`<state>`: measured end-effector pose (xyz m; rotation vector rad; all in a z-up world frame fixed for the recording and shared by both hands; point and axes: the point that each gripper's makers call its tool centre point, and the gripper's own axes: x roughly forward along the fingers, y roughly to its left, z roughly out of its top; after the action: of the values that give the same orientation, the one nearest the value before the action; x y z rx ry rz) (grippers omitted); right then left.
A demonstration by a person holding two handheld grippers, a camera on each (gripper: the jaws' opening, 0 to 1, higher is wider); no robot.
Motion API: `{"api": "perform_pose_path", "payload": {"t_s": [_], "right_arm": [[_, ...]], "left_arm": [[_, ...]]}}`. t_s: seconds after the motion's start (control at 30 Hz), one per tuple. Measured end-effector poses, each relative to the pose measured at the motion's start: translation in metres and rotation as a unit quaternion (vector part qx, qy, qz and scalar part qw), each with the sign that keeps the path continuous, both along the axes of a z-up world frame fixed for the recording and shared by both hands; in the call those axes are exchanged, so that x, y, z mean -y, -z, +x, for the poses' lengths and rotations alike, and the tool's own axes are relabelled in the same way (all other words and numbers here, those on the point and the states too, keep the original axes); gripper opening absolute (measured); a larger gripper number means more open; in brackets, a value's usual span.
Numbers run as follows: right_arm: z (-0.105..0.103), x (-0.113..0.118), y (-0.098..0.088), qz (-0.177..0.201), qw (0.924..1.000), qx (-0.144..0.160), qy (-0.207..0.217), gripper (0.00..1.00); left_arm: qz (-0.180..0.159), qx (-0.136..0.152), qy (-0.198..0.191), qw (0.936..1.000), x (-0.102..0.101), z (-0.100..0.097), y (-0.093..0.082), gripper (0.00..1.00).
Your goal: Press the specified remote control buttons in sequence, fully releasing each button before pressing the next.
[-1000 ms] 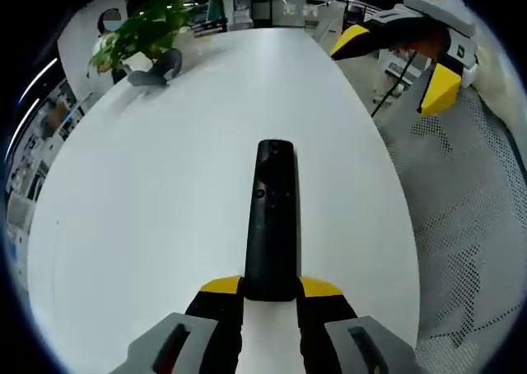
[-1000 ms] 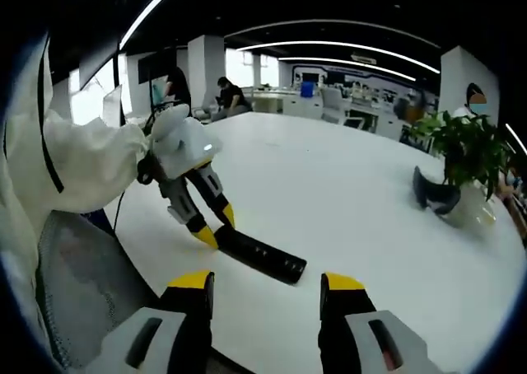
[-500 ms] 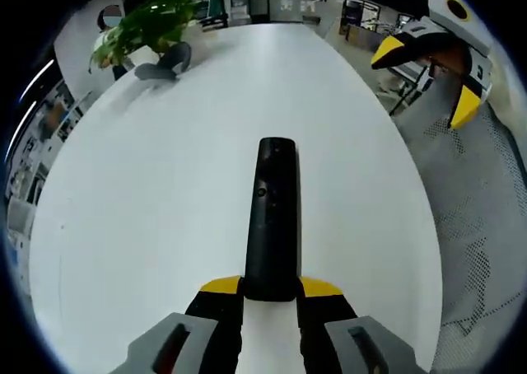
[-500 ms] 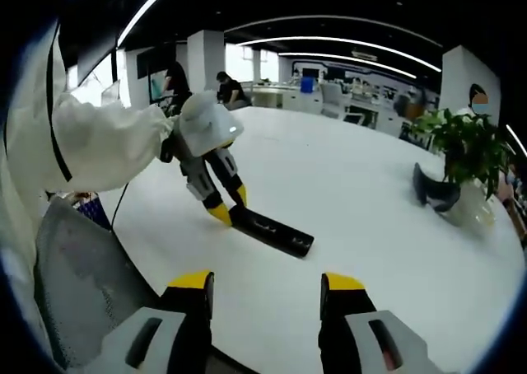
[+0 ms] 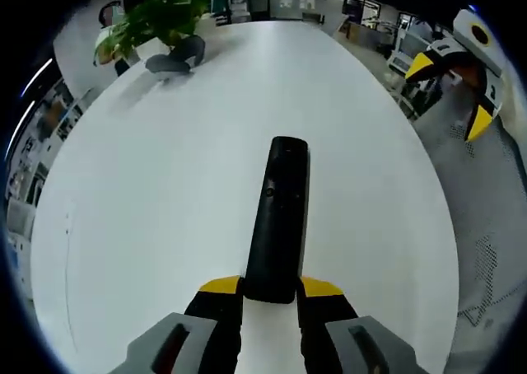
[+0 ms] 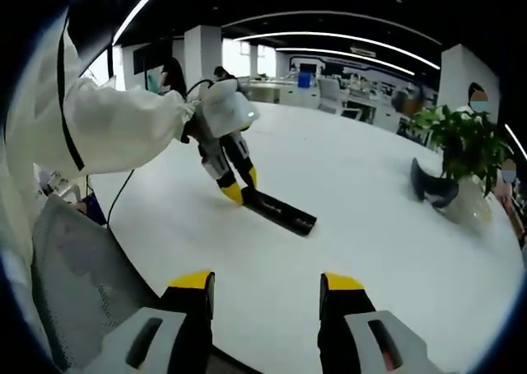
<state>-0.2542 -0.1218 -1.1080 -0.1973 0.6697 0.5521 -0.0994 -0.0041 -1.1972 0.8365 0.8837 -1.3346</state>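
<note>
A long black remote control (image 5: 278, 216) lies along the white table (image 5: 165, 193) and points away from me in the left gripper view. My left gripper (image 5: 270, 287) is shut on the remote's near end, yellow tips on both sides. In the right gripper view the same remote (image 6: 280, 212) rests on the table, held at its left end by the left gripper (image 6: 235, 184) in a white-sleeved hand. My right gripper (image 6: 268, 287) hangs open near the table's edge, well short of the remote, nothing between its jaws. It also appears as the right gripper (image 5: 451, 94) at the upper right.
A potted plant (image 6: 459, 156) with a dark object (image 6: 430, 189) beside it stands on the far part of the table; the same plant (image 5: 156, 24) is at the top left. A mesh office chair (image 6: 78, 283) sits at the table's edge. Desks and people fill the background.
The left gripper has carried the remote farther onto the table, away from the right gripper. The remote now angles slightly right. The right gripper has stayed open.
</note>
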Motion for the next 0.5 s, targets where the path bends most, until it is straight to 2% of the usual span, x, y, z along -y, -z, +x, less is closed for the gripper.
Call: {"api": "perform_pose_path", "payload": {"t_s": [0.5], "right_arm": [[-0.001, 0.001, 0.007, -0.013, 0.9998, -0.015, 0.0, 0.49]], "left_arm": [[-0.003, 0.0, -0.003, 1.0, 0.001, 0.049, 0.0, 0.25]]}}
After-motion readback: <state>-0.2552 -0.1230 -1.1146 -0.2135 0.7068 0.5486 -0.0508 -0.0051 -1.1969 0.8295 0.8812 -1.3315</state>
